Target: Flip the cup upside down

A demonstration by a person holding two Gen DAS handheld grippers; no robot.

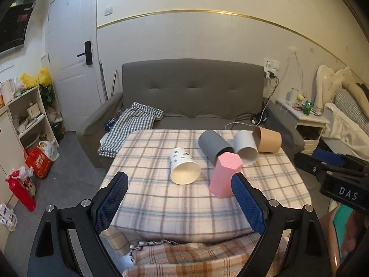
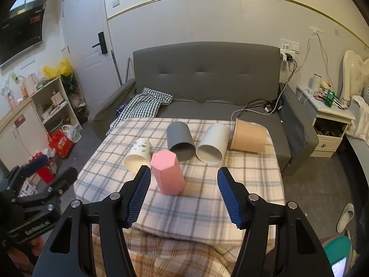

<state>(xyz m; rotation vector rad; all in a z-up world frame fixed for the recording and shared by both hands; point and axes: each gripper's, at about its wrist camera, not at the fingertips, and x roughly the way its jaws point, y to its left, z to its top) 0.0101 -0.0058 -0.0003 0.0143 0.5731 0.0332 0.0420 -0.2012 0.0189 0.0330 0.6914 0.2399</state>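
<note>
A soft, woven plaid tablecloth [image 1: 184,207] covers the table. The pink hexagonal cup [image 2: 168,173] looks like matt, smooth plastic; the dark grey cup [image 2: 180,139] and white cup [image 2: 213,144] look the same. The tan cup [image 2: 248,137] seems kraft paper. Both grippers' pads [image 1: 245,202] are ribbed blue rubber on glossy black plastic.

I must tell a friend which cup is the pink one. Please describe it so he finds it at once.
Look at the plaid-covered table before the grey sofa. Nearest the front stands the pink cup. It alone is six-sided and stands with a closed end upward; the others lie sideways.
</note>
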